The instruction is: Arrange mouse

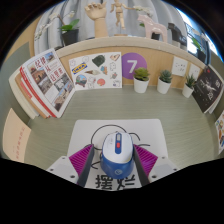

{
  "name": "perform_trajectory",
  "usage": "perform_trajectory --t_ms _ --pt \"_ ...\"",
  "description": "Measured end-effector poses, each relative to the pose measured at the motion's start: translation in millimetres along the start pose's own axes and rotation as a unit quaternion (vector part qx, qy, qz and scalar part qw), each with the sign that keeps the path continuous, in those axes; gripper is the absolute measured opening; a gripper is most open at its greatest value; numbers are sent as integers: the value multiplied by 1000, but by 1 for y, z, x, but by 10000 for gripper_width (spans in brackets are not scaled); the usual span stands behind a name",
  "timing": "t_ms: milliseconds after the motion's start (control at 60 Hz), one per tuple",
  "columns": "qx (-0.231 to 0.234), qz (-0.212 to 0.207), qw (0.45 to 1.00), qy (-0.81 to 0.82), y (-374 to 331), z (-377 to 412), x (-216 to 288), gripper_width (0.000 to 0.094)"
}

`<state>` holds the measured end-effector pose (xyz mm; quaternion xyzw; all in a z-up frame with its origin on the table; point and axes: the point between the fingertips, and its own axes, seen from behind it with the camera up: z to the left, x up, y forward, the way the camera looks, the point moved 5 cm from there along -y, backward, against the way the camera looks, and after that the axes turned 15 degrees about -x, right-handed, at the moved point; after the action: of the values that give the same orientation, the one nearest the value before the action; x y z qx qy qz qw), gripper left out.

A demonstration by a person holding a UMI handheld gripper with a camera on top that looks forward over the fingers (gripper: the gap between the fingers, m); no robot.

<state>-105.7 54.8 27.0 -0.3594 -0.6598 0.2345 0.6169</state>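
The gripper [113,163] points toward 12 o'clock, its pink pads [83,158] spread apart at 9 and 3 o'clock.

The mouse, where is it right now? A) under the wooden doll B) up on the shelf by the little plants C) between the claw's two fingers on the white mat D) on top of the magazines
C: the white and blue mouse lies on the white mat between the claw's two pink-padded fingers, well short of the potted plants at the back.

likely office desk [50,135], magazines [45,80], potted plants [141,80]
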Motion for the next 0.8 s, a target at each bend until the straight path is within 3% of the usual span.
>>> perform_trajectory --t_ms 67,183,450,617,800 --pt "-4 10 1000 -11 -4 3 -2 869" --pt "-24 0 1000 -19 -37 -3 8 861" --pt "-48 -93 994 28 -189 -32 32 867" --pt "-49 -132 989 50 -264 -46 15 868" --pt "-55 -137 989 34 -304 -55 -16 863"
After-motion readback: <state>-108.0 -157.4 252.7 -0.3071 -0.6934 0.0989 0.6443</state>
